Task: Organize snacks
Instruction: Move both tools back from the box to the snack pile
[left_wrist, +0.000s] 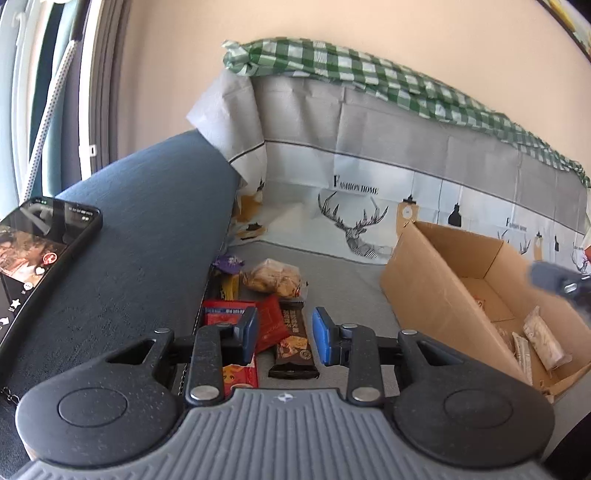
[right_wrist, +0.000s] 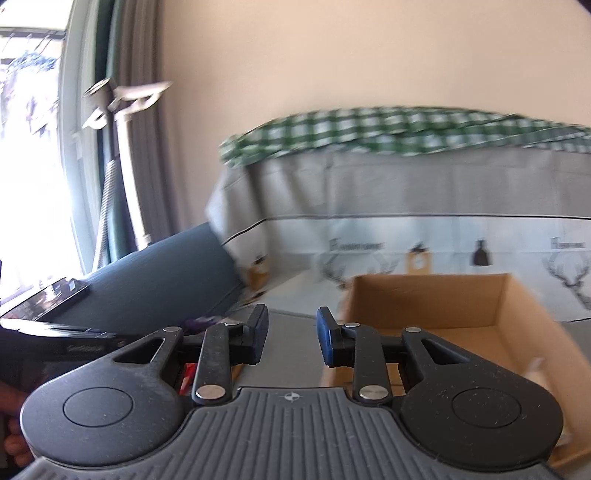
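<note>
Several snacks lie on the grey seat: a dark brown bar (left_wrist: 295, 343), a red packet (left_wrist: 271, 325), a red box (left_wrist: 225, 310), a clear bag of pastry (left_wrist: 275, 278), a yellow packet (left_wrist: 229, 286) and a purple wrapper (left_wrist: 229, 263). My left gripper (left_wrist: 286, 334) hovers open just above the brown bar and red packet, with nothing pressed between its blue pads. To the right stands an open cardboard box (left_wrist: 436, 295) holding pale packets (left_wrist: 543, 341). My right gripper (right_wrist: 291, 336) is open and empty, left of the box (right_wrist: 424, 299). This view is blurred.
A phone (left_wrist: 40, 251) with a lit screen lies on the blue cushion (left_wrist: 140, 240) at the left. Behind stands a deer-print cloth (left_wrist: 369, 177) topped by green check fabric (left_wrist: 332, 66). A blurred grey part (left_wrist: 565, 282) of the other gripper hangs over the box.
</note>
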